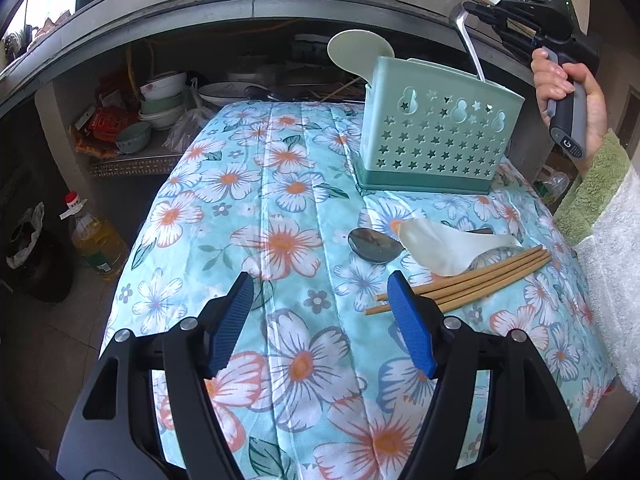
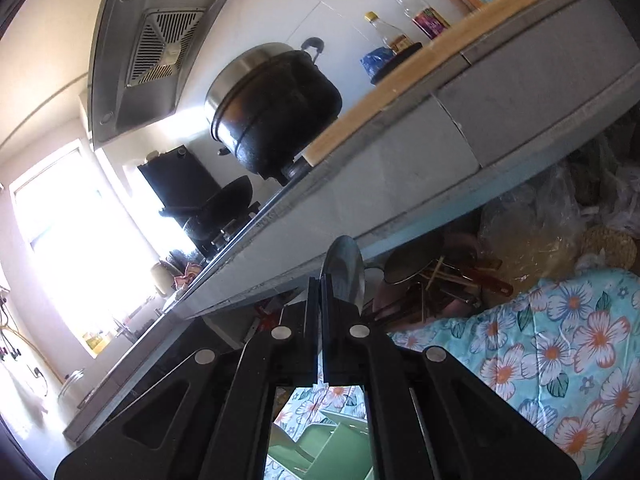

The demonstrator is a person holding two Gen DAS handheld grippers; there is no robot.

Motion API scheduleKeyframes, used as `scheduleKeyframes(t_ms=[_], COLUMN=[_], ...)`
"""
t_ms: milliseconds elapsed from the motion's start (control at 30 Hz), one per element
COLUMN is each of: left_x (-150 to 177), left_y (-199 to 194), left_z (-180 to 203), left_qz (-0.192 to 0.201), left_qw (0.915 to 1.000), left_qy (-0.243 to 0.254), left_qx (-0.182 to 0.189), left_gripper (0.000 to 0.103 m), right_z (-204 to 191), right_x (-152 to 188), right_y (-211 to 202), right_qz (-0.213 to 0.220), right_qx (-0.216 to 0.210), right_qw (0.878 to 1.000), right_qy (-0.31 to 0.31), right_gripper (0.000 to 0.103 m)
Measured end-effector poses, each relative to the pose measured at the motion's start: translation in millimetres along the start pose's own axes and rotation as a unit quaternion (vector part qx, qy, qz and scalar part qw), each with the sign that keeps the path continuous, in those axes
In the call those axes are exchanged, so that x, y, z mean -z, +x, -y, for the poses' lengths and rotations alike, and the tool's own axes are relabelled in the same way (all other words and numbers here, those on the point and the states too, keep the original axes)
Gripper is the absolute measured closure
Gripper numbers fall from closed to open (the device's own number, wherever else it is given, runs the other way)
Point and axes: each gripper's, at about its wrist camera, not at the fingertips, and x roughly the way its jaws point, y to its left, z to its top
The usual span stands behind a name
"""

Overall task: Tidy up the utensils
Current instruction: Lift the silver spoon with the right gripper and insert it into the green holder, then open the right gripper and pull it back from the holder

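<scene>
Right hand-held gripper pinching metal spoon, upper right | lower it straight into green caddy | left hand-held gripper spread, empty

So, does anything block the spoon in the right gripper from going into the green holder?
Nothing visible does. The metal spoon hangs from the right gripper, handle tip at the open rim of the holder; the white ladle stands apart.
</scene>
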Motion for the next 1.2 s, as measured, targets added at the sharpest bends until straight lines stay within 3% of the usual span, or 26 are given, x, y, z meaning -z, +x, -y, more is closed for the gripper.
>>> scheduleKeyframes(t_ms=[300,900,1000,1200], left_x=[-1,1,3,5], left_y=[5,-10,-15,-23], left_z=[7,8,9,12], left_qz=[0.0,0.014,0.018,0.023], left_qw=[1.0,0.9998,0.9997,0.9996], left_qy=[0.001,-0.003,-0.005,-0.007], left_qx=[0.005,0.014,0.016,0.018], left_gripper=[0.037,0.037,0.037,0.037], right_z=[4,-10,-13,-19], right_x=[9,55,59,68], right_y=[-13,-85,-102,-131], right_qz=[-0.012,-0.051,-0.048,-0.057], right_qx=[-0.006,0.091,0.099,0.119], right_qw=[1.0,0.99,0.99,0.987], right_qy=[-0.02,-0.093,-0.091,-0.092], right_gripper=[0.102,0.099,0.092,0.067])
